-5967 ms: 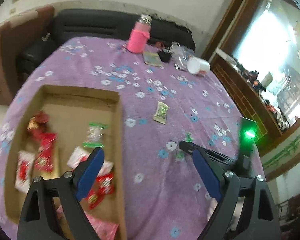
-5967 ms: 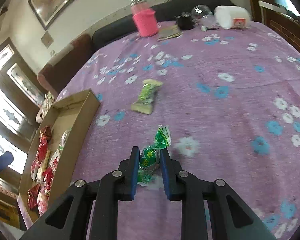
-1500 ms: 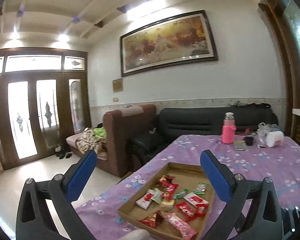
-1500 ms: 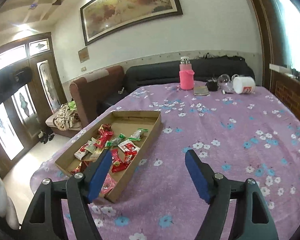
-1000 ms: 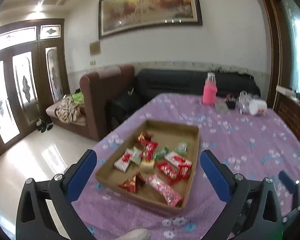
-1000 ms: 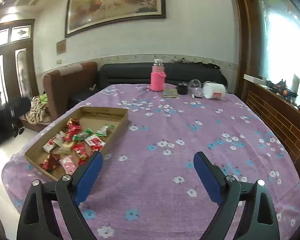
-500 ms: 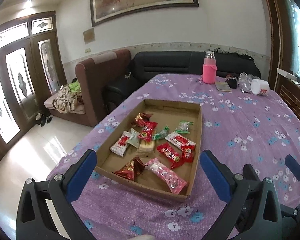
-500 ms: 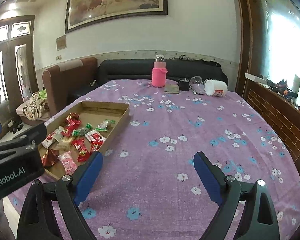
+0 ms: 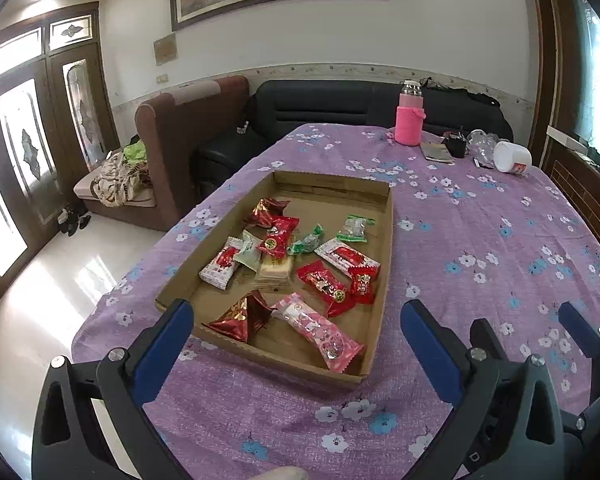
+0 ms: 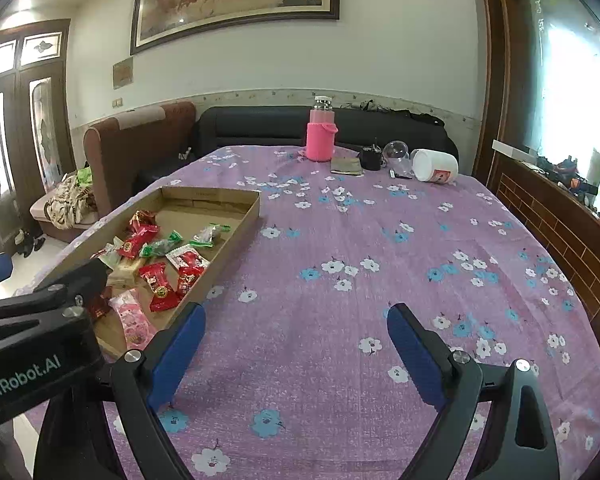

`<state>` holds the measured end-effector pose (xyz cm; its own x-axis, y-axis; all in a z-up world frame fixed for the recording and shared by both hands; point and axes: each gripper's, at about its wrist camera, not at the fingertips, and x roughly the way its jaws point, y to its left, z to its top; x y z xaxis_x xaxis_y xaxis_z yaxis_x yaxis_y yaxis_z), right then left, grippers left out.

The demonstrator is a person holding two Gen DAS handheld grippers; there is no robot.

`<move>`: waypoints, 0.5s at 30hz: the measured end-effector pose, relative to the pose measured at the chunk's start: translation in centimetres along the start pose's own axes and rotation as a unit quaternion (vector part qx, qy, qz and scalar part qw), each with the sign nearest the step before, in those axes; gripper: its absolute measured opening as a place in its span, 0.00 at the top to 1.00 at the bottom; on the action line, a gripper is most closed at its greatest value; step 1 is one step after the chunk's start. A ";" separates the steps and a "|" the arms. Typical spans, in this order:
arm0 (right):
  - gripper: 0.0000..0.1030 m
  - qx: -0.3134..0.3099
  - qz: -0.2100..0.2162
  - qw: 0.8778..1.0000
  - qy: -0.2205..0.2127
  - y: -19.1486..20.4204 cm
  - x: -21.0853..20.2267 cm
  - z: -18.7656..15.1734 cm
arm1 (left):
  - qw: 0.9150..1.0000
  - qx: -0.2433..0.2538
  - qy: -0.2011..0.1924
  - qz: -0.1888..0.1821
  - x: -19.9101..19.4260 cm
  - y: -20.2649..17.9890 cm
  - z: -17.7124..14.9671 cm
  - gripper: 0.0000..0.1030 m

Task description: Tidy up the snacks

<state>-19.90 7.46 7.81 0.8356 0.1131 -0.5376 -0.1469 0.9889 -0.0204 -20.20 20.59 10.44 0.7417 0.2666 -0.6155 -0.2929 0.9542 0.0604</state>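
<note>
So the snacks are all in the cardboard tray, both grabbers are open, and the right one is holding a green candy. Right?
Not quite: the right gripper holds nothing, as the right wrist view shows. The snacks do lie in the cardboard tray, and the left gripper is open too.

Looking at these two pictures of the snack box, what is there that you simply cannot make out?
- Near corner of the cardboard box, right wrist view: the left hand-held gripper covers it and some snacks.
- Print on the snack wrappers, left wrist view: too small to read.
- Small items beside the pink bottle, both views: too far away to identify.
- The person: only a sliver shows at the left view's bottom edge.
</note>
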 end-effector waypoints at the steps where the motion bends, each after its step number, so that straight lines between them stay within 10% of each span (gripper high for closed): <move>1: 0.08 -0.001 0.000 1.000 -0.001 0.1 0.0 0.0 | 1.000 -0.001 0.001 -0.001 0.1 0.1 0.0 0.00; 15: 0.08 -0.026 -0.004 1.000 0.005 1.5 0.2 -0.3 | 0.998 -0.037 0.037 -0.043 1.4 1.5 -0.4 0.00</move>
<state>-20.13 8.97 7.45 0.8318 0.1032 -0.5454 -0.1668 0.9836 -0.0683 -19.82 22.31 9.33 0.7198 0.1701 -0.6730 -0.2751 0.9600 -0.0516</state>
